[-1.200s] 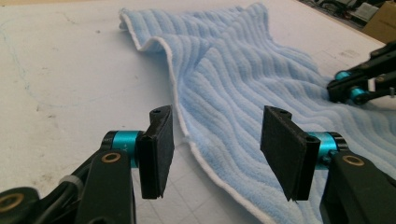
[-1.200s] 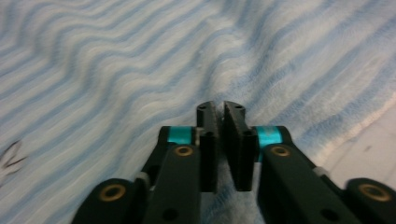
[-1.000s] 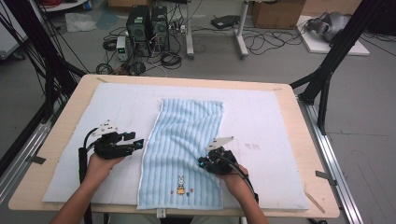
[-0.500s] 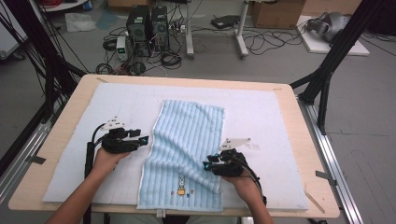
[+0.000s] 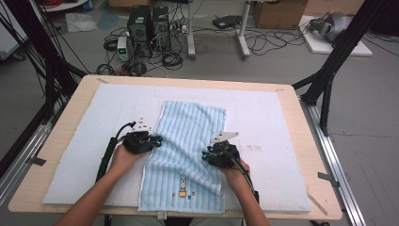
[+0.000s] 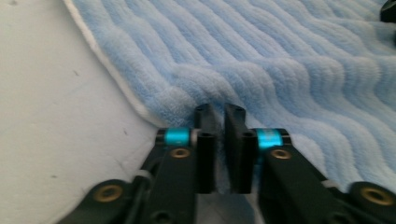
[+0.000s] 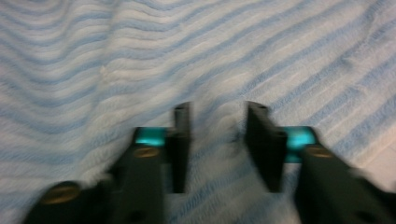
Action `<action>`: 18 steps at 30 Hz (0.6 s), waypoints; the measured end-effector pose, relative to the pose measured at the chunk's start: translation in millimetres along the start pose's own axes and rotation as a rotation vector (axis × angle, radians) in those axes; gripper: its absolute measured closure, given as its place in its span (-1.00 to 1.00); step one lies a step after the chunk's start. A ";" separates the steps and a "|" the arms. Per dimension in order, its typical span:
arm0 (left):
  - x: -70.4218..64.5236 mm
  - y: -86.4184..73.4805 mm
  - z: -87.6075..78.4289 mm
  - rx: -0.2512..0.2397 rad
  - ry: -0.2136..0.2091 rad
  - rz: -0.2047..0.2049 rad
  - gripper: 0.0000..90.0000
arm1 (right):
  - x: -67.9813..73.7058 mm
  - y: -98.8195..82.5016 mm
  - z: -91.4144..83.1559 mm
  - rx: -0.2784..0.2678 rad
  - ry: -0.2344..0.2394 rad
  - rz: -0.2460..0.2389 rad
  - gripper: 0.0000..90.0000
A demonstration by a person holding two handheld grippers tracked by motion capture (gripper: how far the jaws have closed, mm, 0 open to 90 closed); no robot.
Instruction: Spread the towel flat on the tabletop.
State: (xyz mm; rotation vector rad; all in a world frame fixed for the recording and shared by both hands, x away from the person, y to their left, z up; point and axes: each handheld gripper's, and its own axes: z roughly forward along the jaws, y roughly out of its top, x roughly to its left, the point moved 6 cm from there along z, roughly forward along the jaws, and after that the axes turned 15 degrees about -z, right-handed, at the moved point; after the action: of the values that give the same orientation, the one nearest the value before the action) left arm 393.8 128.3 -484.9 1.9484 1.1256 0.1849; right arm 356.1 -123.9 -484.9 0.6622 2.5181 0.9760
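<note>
My left fingers [image 6: 220, 116] have just closed, pinching the striped towel [image 5: 188, 141] at its left edge mid-frame, while my right fingers [image 7: 218, 123], closing but gapped, straddle its folded-over right edge.

Beyond the wooden table [image 5: 301, 155], a grey floor [image 5: 282, 61] holds computer towers [image 5: 149, 24], tangled cables [image 5: 263, 42] and cardboard boxes [image 5: 278, 13].

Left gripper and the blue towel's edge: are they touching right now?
Touching. In the left gripper view, the left gripper has just closed its jaws, nearly together, on a raised fold at the towel edge, with pile bunched between the tips.
</note>
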 end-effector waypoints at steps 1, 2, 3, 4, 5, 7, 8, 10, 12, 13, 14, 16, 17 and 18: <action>-1.4 -1.4 -2.4 0.017 -0.009 0.000 0.93 | 0.6 -0.3 -0.9 0.002 0.009 -0.004 0.83; -2.2 -2.8 -4.3 0.027 -0.014 0.002 0.93 | 1.2 -0.7 -1.7 -0.002 0.030 0.001 0.87; -3.6 -5.2 -7.1 0.037 -0.028 -0.001 0.94 | 1.7 -1.3 -2.6 0.002 0.037 0.006 0.88; -4.9 -9.1 -11.4 0.047 -0.042 -0.007 0.94 | 2.2 -1.8 -3.6 0.002 0.045 0.004 0.88; -5.6 -11.7 -14.0 0.049 -0.054 -0.010 0.94 | 4.0 -2.7 -5.3 0.004 0.063 0.006 0.88; -7.6 -20.2 -21.8 0.047 -0.082 -0.020 0.94 | 6.6 -4.4 -7.9 0.004 0.081 0.002 0.88; -8.8 -23.3 -24.8 0.048 -0.093 -0.022 0.94 | 8.7 -5.9 -9.8 0.000 0.099 0.002 0.88; -11.2 -28.2 -29.5 0.056 -0.112 -0.025 0.94 | 12.3 -8.5 -13.4 -0.003 0.125 0.000 0.88; -14.3 -33.1 -34.1 0.060 -0.125 -0.026 0.94 | 15.9 -10.8 -17.0 -0.004 0.151 0.001 0.88; -16.1 -36.2 -36.9 0.070 -0.135 -0.023 0.94 | 17.8 -11.6 -18.4 -0.003 0.159 0.001 0.87; -17.3 -37.8 -38.4 0.073 -0.139 -0.021 0.94 | 20.2 -12.7 -20.4 0.001 0.171 -0.003 0.87; -20.5 -41.5 -41.8 0.080 -0.153 -0.019 0.94 | 23.3 -13.9 -22.4 0.003 0.187 -0.013 0.85; -21.4 -42.5 -43.1 0.083 -0.160 -0.022 0.94 | 24.3 -14.2 -23.2 0.005 0.191 -0.012 0.83; -20.9 -42.0 -44.4 0.080 -0.167 -0.030 0.91 | 24.6 -14.4 -24.1 0.008 0.196 -0.008 0.78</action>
State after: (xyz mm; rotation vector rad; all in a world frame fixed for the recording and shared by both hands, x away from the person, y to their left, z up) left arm 332.5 148.5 -482.4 1.9762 1.0656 -0.0390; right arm 319.9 -132.7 -482.0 0.5839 2.6920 1.0761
